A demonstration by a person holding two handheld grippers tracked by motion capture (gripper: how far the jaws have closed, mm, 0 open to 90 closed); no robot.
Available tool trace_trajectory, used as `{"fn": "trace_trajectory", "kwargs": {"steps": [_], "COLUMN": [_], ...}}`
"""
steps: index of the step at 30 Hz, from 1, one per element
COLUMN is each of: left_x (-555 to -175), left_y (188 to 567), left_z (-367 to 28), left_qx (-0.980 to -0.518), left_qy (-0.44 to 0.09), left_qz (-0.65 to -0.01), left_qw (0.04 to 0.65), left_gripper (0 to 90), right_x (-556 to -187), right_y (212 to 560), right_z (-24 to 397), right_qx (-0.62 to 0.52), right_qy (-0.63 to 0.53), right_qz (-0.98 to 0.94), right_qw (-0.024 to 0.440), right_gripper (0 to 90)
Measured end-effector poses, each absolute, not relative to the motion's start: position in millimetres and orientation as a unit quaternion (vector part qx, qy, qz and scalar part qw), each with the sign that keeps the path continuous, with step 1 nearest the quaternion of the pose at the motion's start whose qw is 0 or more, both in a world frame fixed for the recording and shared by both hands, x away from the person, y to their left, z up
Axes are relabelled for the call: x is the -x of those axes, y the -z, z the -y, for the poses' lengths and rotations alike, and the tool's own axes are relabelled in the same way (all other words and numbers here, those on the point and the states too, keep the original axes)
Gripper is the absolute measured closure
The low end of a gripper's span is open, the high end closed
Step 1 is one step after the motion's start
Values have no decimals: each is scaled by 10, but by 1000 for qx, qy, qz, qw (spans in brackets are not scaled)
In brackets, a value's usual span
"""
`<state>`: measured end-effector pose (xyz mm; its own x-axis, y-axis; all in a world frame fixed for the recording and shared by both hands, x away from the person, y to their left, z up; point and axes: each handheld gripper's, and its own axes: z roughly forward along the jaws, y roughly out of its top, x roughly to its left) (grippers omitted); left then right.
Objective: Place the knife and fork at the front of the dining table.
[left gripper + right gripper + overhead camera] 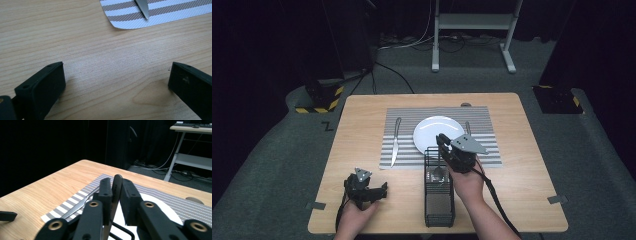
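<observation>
We have a piece of cutlery, most likely a spoon [116, 185], pinched by its handle between the pads of our right gripper [443, 144]. Its rounded handle tip stands up between the jaws, and its long axis runs steeply down from the gripper, with the bowl end hanging at the far end of the black wire caddy [439, 197]. In the high view the bowl shows through the mesh directly below the gripper, so the utensil is still partly within the basket. The rest of the caddy, reaching back toward us, looks empty as far as we can tell.

Just beyond the right gripper lies the white plate [432, 131], on the striped placemat [484, 120]; to the gripper's right, beside the plate, a fork [467, 127] rests lengthwise on the mat. Far to its left, on the other side of the plate, a knife [395, 142] lies with its blade pointing toward us.

Our left gripper [371, 192] rests on the worktop [362, 125] well to the left of the caddy, jaws spread and holding nothing, the knife tip ahead of it. The right hand is clearly the nearer one, and we judge the next move to be a straight lift clear of the wire.
</observation>
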<state>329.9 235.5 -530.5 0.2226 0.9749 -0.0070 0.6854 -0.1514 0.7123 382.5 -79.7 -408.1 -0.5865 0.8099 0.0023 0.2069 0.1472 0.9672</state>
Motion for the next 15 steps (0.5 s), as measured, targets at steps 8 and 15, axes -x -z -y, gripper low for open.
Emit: {"fn": "trace_trajectory", "kwargs": {"steps": [8, 15], "left_x": [-3299, -3299], "left_y": [5304, 5304], "left_z": [-2355, -2355], "left_qx": [-721, -721], "left_qy": [-238, -238], "left_qz": [-576, -576], "left_qw": [304, 304], "left_gripper": [11, 11], "right_x": [-3742, -3590], "right_y": [4044, 3893], "right_z": [778, 813], "right_qx": [-336, -320], "right_qy": [-564, -594], "right_qz": [-707, -689], "right_qw": [263, 265], "right_gripper": [883, 883]}}
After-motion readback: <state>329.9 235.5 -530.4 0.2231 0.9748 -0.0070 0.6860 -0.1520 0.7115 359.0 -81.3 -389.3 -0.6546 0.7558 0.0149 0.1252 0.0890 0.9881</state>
